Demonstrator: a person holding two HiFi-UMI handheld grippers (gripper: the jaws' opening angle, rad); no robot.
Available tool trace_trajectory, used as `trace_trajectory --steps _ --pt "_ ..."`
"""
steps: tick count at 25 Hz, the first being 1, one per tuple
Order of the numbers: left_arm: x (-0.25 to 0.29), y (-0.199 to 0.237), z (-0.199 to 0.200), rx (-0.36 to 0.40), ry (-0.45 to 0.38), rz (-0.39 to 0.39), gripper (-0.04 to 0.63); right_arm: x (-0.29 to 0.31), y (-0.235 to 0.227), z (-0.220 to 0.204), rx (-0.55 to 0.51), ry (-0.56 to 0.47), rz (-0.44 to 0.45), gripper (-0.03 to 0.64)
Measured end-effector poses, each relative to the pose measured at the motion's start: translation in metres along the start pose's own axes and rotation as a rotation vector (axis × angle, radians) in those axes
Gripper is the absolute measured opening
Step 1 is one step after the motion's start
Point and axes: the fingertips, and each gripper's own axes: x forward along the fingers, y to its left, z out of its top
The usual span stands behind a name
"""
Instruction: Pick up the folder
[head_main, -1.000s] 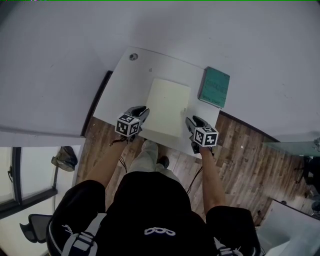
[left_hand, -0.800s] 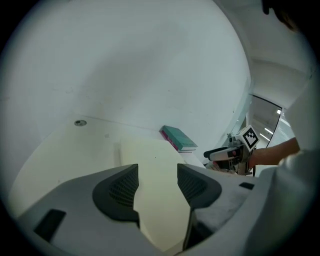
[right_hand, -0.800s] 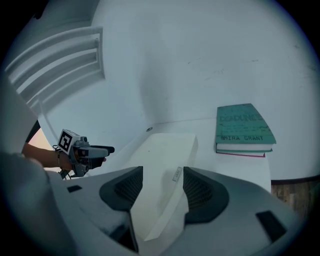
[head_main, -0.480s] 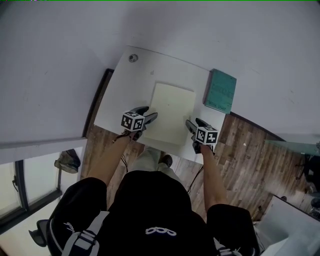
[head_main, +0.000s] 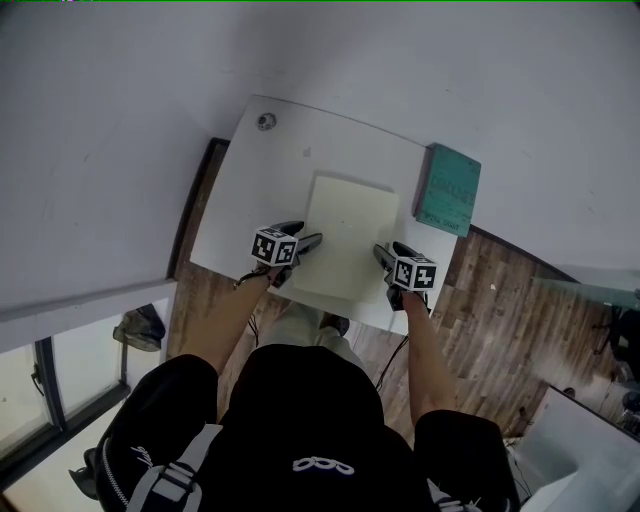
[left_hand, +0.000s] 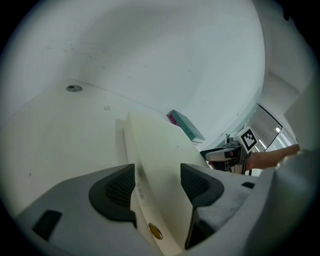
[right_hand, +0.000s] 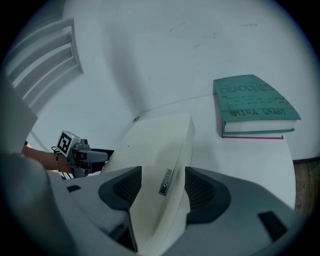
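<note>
A thick cream folder (head_main: 350, 235) lies flat on the white table (head_main: 260, 190). My left gripper (head_main: 308, 243) is at the folder's near left edge and its jaws are opening. In the left gripper view the folder's edge (left_hand: 155, 150) sits between the two dark pads, which do not press on it. My right gripper (head_main: 382, 255) is at the near right edge, open. In the right gripper view the folder's spine (right_hand: 160, 145), with a small label, runs between its pads. Each gripper shows in the other's view, the right one (left_hand: 227, 155) and the left one (right_hand: 82, 155).
A teal book (head_main: 448, 190) lies at the table's far right corner, also seen in the right gripper view (right_hand: 255, 102). A round cable grommet (head_main: 266, 121) is at the far left corner. A white wall stands behind the table. Wooden floor lies below its near edge.
Both grippers have come down and inward onto the folder's near side edges. Their jaws have opened, and each now has the folder's edge between its pads.
</note>
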Motion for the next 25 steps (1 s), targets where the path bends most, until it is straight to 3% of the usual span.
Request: trace_trajectory --steps 13,25 --pt "0.013 0.007 0.003 -0.027 0.053 -0.032 0.267 0.017 -0.006 -0.006 0.069 0.070 0.006 0.264" --pt "0.016 0.010 0.000 -0.066 0.045 -0.002 0.267 0.017 -0.007 -0.007 0.077 0.062 -0.035 0.262"
